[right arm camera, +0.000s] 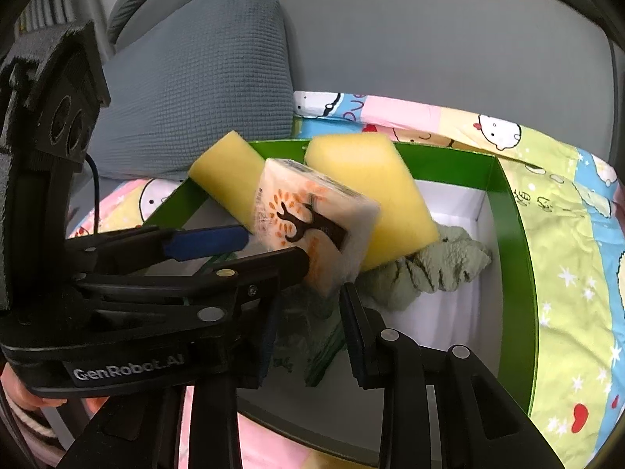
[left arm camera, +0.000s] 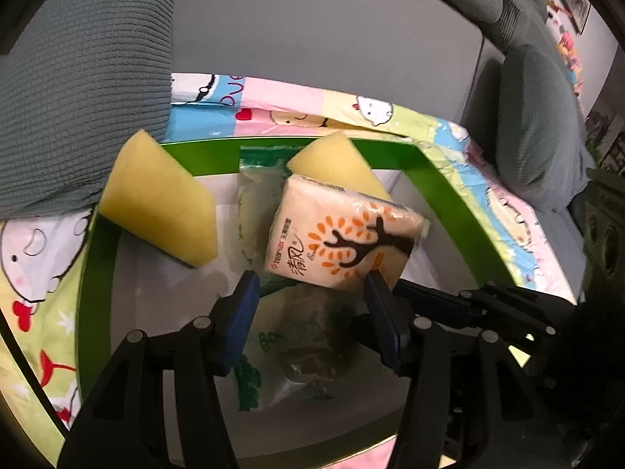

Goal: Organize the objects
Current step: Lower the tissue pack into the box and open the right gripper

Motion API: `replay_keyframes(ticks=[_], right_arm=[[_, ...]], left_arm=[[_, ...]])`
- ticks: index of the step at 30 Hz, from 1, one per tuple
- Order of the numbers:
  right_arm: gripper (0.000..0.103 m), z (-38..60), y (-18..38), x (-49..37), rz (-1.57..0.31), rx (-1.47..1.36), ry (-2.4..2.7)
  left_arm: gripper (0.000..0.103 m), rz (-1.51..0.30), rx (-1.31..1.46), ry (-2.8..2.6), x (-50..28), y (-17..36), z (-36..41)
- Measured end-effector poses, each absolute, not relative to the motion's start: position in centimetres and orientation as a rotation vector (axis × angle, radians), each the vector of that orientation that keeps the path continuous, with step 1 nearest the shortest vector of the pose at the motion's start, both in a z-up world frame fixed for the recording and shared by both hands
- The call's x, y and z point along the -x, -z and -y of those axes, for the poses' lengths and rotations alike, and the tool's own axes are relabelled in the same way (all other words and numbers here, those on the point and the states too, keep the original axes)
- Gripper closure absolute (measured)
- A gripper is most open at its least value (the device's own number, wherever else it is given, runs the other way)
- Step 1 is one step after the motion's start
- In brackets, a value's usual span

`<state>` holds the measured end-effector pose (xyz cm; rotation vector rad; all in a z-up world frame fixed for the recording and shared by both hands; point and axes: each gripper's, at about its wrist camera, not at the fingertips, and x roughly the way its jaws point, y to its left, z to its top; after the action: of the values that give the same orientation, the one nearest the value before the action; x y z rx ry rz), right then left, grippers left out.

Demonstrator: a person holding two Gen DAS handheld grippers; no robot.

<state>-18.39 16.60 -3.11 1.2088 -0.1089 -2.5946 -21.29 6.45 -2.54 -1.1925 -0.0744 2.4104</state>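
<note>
Sponges (left arm camera: 160, 215) lean on box rim (left arm camera: 461, 195); tissue pack (left arm camera: 343, 242) tilted between.

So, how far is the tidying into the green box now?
Done: two yellow sponges, a green cloth and plastic bags sit in the green box. In hand: the left gripper holds the tissue pack over it. Left: probably lowering and releasing the pack.

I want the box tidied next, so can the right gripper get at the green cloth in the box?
Probably yes: the green cloth lies exposed just ahead of the right gripper, only its far end under a yellow sponge.
</note>
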Motion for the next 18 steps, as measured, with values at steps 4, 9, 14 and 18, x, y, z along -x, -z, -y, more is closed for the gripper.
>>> replay_keyframes(ticks=[4, 9, 14, 18], right_arm=[[0.067, -16.6, 3.0, 18.1, 0.102, -1.222, 2.599], [0.05, -17.0, 2.5, 17.5, 0.075, -1.246, 2.641], [0.04, -17.5, 1.4, 16.5, 0.033, -1.254, 2.674], [0.032, -17.9, 0.5, 15.8, -0.006, -1.261, 2.726]], left_arm=[[0.035, 0.035, 1.219, -2.442, 21.2, 2.5, -6.5], [0.022, -0.043, 1.217, -2.481, 20.6, 1.6, -6.5], [0.021, -0.105, 1.198, -2.511, 19.9, 0.4, -6.6], [0.009, -0.133, 1.172, -2.544, 19.2, -0.6, -6.2]])
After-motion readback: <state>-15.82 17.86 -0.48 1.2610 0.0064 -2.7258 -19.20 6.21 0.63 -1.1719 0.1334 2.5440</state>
